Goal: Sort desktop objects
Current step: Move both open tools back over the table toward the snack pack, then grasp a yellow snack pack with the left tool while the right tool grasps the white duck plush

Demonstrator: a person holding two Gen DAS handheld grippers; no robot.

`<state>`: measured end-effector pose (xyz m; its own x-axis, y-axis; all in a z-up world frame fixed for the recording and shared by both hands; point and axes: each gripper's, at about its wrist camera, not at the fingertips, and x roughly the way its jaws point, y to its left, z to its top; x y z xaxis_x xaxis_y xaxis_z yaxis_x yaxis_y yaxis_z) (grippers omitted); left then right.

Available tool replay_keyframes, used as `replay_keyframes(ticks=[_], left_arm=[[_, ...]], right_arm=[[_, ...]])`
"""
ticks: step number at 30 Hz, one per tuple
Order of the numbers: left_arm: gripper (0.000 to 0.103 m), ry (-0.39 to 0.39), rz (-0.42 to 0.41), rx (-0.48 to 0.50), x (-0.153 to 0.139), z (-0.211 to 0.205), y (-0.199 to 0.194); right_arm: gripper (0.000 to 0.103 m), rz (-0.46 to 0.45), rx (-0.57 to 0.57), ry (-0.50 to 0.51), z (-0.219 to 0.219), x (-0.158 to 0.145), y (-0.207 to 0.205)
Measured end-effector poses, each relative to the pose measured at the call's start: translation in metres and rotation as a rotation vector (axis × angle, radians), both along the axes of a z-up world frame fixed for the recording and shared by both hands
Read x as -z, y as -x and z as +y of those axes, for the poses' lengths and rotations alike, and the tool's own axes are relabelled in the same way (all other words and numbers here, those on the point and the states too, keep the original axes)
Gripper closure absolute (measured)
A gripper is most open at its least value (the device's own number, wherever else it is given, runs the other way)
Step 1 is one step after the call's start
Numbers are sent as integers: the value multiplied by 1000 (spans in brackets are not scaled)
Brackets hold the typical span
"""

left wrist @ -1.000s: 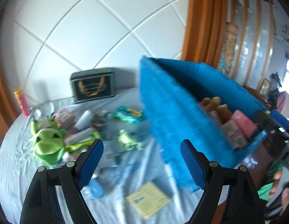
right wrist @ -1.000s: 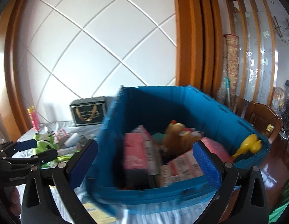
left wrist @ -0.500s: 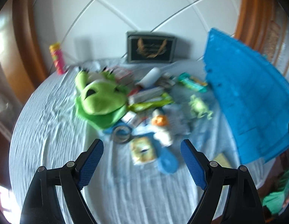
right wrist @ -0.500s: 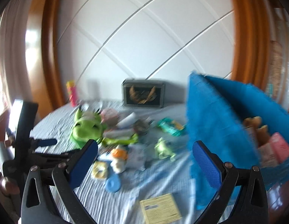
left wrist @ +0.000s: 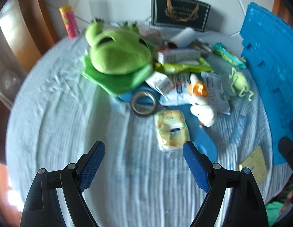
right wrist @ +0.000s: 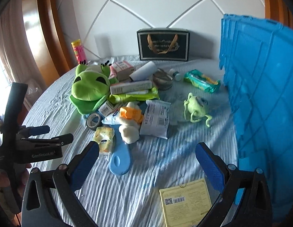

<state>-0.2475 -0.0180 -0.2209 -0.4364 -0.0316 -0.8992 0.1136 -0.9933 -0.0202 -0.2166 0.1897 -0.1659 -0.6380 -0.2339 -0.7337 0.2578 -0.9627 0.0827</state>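
A round table covered by a pale blue cloth point(right wrist: 57, 98) is shown, with a heap of small things gathered beside a green frog plush point(right wrist: 89, 89). Just in front of the frog a roll of tape point(right wrist: 94, 121) is seen, and nearer than that a yellow tissue pack point(right wrist: 105, 140) lies against a blue paddle-shaped item point(right wrist: 120, 162). To the frog's right lie a white and orange plush point(right wrist: 129, 124) and, farther right, a small green one-eyed toy point(right wrist: 196, 108). A blue crate point(right wrist: 263, 87) stands far right of the frog. The left gripper point(left wrist: 143, 151) is held released above bare cloth, nothing between its pads. The right gripper point(right wrist: 146, 151) is likewise spread wide and empty.
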Motion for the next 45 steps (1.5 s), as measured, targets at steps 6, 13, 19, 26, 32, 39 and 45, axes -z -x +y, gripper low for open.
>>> replay_keyframes(ticks=[6, 13, 19, 26, 32, 39, 45], left_arm=[[18, -25, -48, 11, 38, 16, 29], [18, -31, -92, 41, 77, 24, 62], [48, -5, -62, 68, 75, 15, 58], [62, -50, -75, 41, 63, -21, 46], [63, -62, -54, 39, 49, -30, 38], [64, -75, -44, 51, 48, -28, 38], [64, -79, 0, 67, 43, -35, 32]], right_arm=[[0, -77, -16, 5, 7, 38, 27], [0, -126, 15, -17, 9, 66, 55], [0, -145, 44, 14, 3, 72, 79], [0, -152, -20, 51, -31, 72, 95], [22, -201, -55, 26, -61, 88, 109], [36, -265, -59, -24, -77, 112, 120], [61, -274, -51, -47, -76, 110, 112]])
